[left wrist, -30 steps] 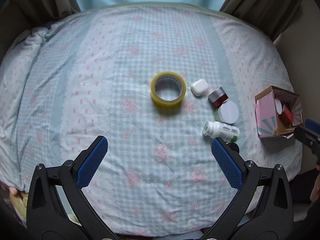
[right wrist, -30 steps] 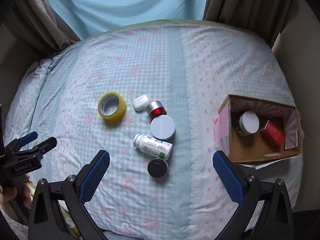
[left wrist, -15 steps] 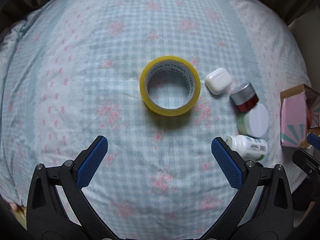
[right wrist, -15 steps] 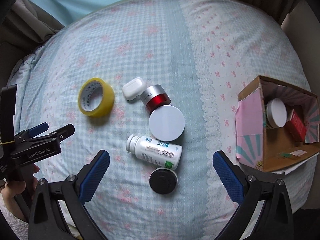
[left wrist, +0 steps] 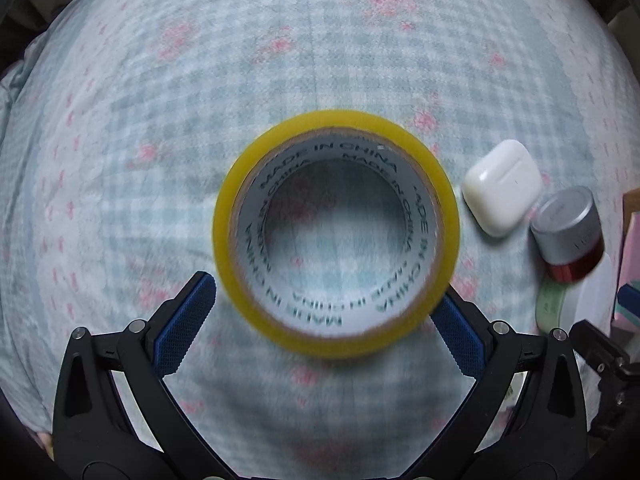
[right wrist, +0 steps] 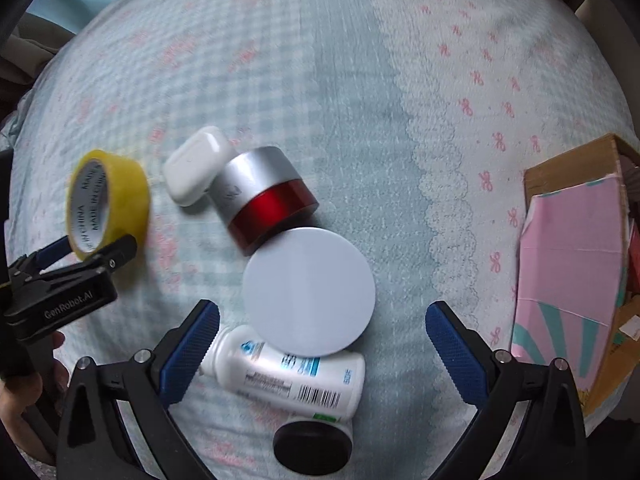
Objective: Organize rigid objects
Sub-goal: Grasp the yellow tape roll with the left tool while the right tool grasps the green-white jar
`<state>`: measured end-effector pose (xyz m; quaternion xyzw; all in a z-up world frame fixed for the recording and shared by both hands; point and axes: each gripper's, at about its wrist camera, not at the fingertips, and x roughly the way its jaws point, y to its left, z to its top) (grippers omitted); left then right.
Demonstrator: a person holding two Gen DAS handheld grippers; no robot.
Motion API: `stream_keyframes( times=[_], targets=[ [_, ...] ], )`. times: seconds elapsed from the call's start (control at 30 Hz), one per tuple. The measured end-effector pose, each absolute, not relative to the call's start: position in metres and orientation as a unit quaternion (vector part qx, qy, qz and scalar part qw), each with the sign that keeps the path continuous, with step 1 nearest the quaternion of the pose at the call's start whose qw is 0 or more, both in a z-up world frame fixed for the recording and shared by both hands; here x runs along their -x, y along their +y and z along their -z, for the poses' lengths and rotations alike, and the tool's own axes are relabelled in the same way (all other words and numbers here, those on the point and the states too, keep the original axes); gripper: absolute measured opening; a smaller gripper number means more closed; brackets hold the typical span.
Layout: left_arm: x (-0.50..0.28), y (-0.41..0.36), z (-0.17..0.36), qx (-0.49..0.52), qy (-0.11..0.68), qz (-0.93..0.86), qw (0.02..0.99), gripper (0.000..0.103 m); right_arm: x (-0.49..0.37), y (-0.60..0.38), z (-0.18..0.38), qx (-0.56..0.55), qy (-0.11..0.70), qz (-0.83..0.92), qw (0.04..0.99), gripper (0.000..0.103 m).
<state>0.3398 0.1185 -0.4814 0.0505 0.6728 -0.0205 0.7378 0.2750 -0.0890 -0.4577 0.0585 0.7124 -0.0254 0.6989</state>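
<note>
A yellow tape roll (left wrist: 336, 236) lies flat on the bedspread, its near edge between the open blue pads of my left gripper (left wrist: 320, 320). It also shows in the right wrist view (right wrist: 108, 200). My right gripper (right wrist: 320, 344) is open over a white-lidded jar (right wrist: 309, 294) and a white pill bottle (right wrist: 284, 372) lying on its side. A red jar with a silver lid (right wrist: 264, 196), a white earbud case (right wrist: 198, 170) and a black lid (right wrist: 312, 446) lie close by. The left gripper (right wrist: 64, 276) shows at the tape.
An open cardboard box with a pink flap (right wrist: 576, 264) sits at the bed's right edge, some items inside it. The earbud case (left wrist: 502, 194) and red jar (left wrist: 568, 240) lie right of the tape. The bedspread (right wrist: 360, 80) stretches away behind.
Both grippers have dropped closer to the bed. The left one has closed in on the tape roll, the right one on the white-lidded jar and pill bottle. Both stayed open.
</note>
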Motion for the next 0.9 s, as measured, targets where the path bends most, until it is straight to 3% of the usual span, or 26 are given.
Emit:
stream_keyframes(
  times=[0.27, 0.37, 0.47, 0.53, 0.9],
  targets=[
    [-0.355, 0.103, 0.494, -0.066, 0.665, 0.015, 0.744, 0.103, -0.277, -0.093, 0.479, -0.066, 0.720, 0.024, 0.691, 0.101],
    [-0.362, 0.099, 0.496, -0.072, 0.662, 0.013, 0.746, 0.103, -0.282, -0.090, 0.483, -0.063, 0.724, 0.024, 0.686, 0.096],
    [-0.364, 0.095, 0.496, -0.075, 0.659, 0.019, 0.748, 0.099, -0.286, -0.087, 0.485, -0.067, 0.728, 0.019, 0.682, 0.084],
    [-0.378, 0.091, 0.494, -0.080, 0.659, 0.018, 0.748, 0.098, -0.291, -0.081, 0.486, -0.072, 0.729, 0.009, 0.681, 0.069],
    [-0.369, 0.096, 0.476, -0.075, 0.643, 0.031, 0.761, 0.098, -0.296, -0.075, 0.483, -0.055, 0.727, 0.006, 0.684, 0.068]
  ],
)
